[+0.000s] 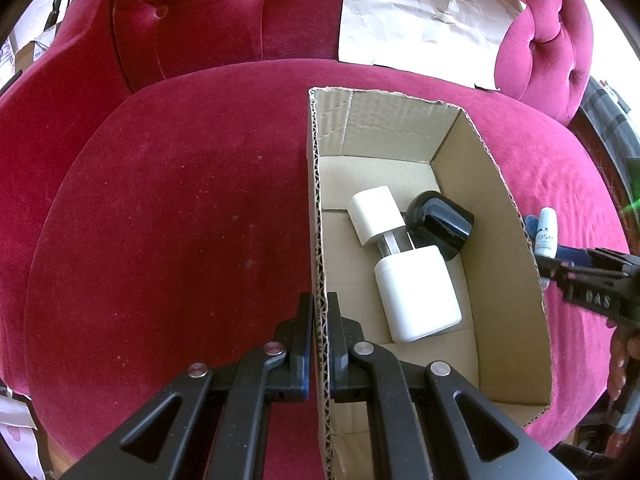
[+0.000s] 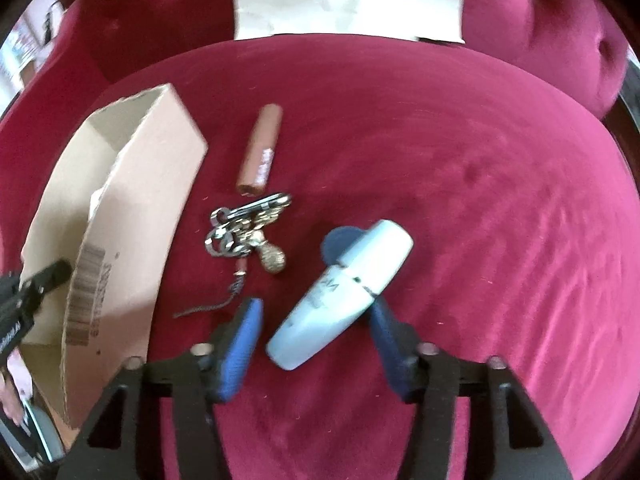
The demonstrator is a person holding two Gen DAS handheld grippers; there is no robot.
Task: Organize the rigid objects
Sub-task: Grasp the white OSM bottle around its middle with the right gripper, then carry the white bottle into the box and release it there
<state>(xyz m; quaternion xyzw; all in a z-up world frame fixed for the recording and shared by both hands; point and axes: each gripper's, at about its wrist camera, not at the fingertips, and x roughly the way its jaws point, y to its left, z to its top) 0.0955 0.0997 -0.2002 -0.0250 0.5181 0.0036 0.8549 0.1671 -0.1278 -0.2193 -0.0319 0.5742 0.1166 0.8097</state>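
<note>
Velvet seat [image 1: 160,220] — box [image 1: 504,248], two bottles [image 1: 416,292].

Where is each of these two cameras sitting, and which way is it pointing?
Left wrist: on the left gripper, looking down its fingers clamped on the cardboard box wall.
Right wrist: on the right gripper, looking down at the pale blue bottle between its open fingers.
Shared: box, bottle, red sofa, each other's gripper.

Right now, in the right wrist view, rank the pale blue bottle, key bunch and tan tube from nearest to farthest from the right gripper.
1. Pale blue bottle, between the right gripper fingers.
2. Key bunch, ahead and left.
3. Tan tube, farthest, beyond the keys.
</note>
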